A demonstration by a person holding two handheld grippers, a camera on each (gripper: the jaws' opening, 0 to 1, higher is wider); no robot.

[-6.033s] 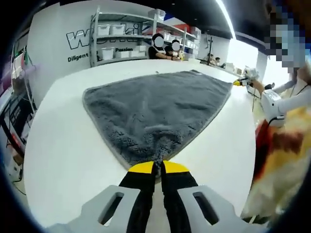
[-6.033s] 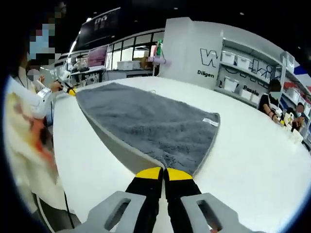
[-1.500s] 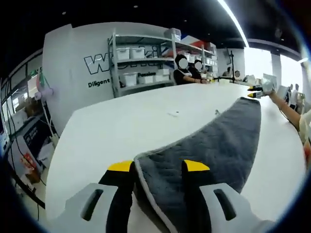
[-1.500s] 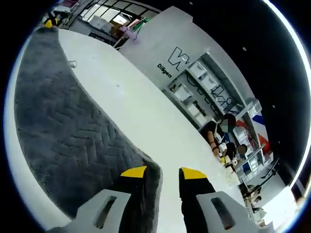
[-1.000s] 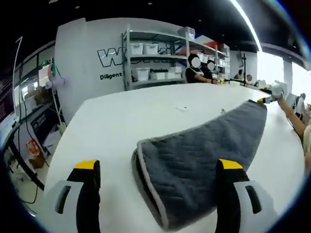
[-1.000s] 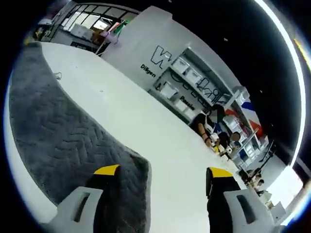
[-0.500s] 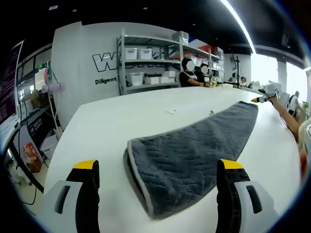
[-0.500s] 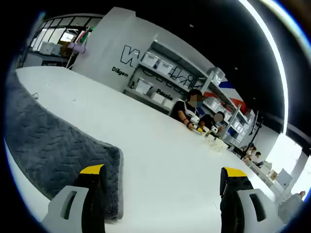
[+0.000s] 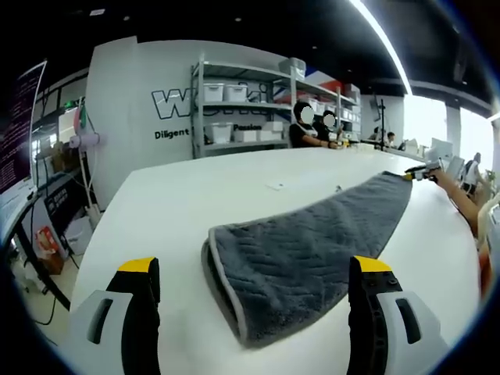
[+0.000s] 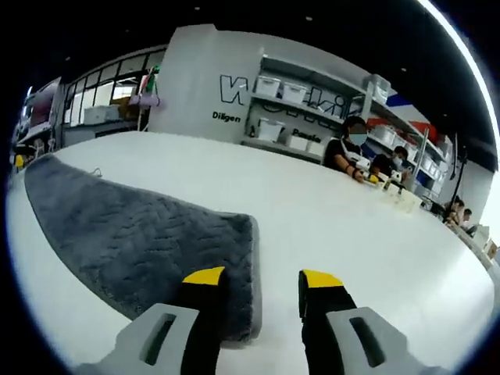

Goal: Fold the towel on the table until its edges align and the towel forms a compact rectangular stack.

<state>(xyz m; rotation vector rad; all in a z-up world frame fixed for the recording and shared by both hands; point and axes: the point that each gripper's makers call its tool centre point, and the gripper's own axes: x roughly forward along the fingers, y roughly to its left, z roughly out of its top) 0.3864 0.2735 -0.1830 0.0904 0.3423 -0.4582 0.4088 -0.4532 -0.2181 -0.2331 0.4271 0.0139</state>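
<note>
Folded gray towel [image 9: 312, 242] lengthwise on white table [image 9: 187, 187], pointing away.

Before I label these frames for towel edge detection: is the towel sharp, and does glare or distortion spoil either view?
Left gripper view: the towel is sharp with its pale trim readable, though fisheye bends the table edge. Right gripper view: towel weave crisp, with soft glare on the white table and a bright ceiling strip.

An open workshop-like lab: metal shelving [image 9: 242, 105] with white bins, wall lettering [image 9: 181, 101], long white worktables [image 10: 328, 211].
</note>
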